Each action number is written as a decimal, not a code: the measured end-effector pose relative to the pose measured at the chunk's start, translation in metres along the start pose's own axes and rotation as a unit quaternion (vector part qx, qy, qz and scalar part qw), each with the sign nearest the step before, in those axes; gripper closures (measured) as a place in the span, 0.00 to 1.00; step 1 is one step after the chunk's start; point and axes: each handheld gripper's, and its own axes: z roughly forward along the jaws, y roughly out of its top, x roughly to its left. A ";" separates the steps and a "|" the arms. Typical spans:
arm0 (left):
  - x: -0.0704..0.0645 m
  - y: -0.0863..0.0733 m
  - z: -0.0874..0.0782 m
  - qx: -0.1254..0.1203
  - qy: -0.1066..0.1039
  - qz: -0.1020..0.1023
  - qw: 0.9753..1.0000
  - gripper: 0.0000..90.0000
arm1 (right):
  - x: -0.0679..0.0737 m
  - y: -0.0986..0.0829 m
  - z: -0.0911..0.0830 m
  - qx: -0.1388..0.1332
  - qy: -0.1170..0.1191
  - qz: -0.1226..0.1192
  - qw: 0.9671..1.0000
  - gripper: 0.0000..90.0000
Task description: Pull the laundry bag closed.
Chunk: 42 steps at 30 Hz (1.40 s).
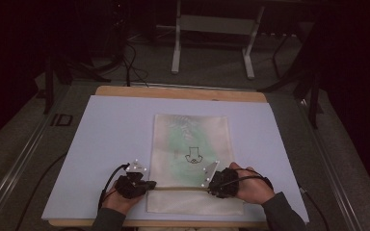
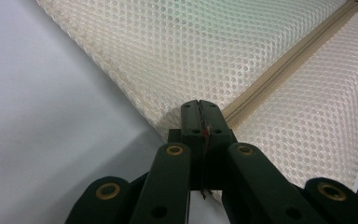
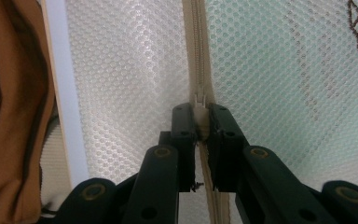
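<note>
A cream mesh bag (image 1: 190,139) with a greenish sheet and a small dark drawing inside lies flat on the white board (image 1: 106,139). Its beige zipper (image 1: 180,187) runs across near the front end. My left gripper (image 1: 149,184) sits at the bag's left edge; in the left gripper view its jaws (image 2: 199,107) are shut on the mesh edge (image 2: 177,116) right where the zipper (image 2: 289,60) ends. My right gripper (image 1: 213,184) is farther right along the zipper. Its jaws (image 3: 199,114) are shut on the pale zipper pull (image 3: 199,100), with the zipper tape (image 3: 198,46) running away ahead.
The board rests on a wooden table (image 1: 173,91). Free board lies left, right and beyond the bag. A metal frame (image 1: 212,29) and cables (image 1: 132,67) stand on the floor beyond. Brown cloth (image 3: 9,102) of the person's clothing shows past the board's front edge.
</note>
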 end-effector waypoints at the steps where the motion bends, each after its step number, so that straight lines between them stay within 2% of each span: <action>1: 0.000 0.000 0.000 0.000 0.000 0.000 1.000 0.99 | 0.000 0.000 0.000 -0.001 -0.001 0.001 1.000 0.91; 10: 0.000 0.000 0.000 -0.001 0.001 0.000 1.000 0.99 | -0.001 -0.005 -0.002 0.000 -0.004 0.005 1.000 0.91; 16: 0.000 0.000 0.000 -0.001 0.000 -0.001 1.000 0.99 | -0.002 -0.011 -0.004 -0.009 -0.003 0.011 1.000 0.91; 17: 0.000 0.000 0.000 -0.001 0.001 -0.001 1.000 0.99 | -0.002 -0.012 -0.003 -0.002 -0.005 0.012 1.000 0.91; 24: 0.000 0.000 0.000 0.000 0.000 0.000 1.000 0.99 | -0.003 -0.015 -0.005 -0.004 -0.006 0.013 1.000 0.91; 42: -0.001 0.000 0.000 0.000 0.002 0.001 1.000 0.99 | -0.001 -0.019 -0.006 -0.015 0.003 0.017 1.000 0.91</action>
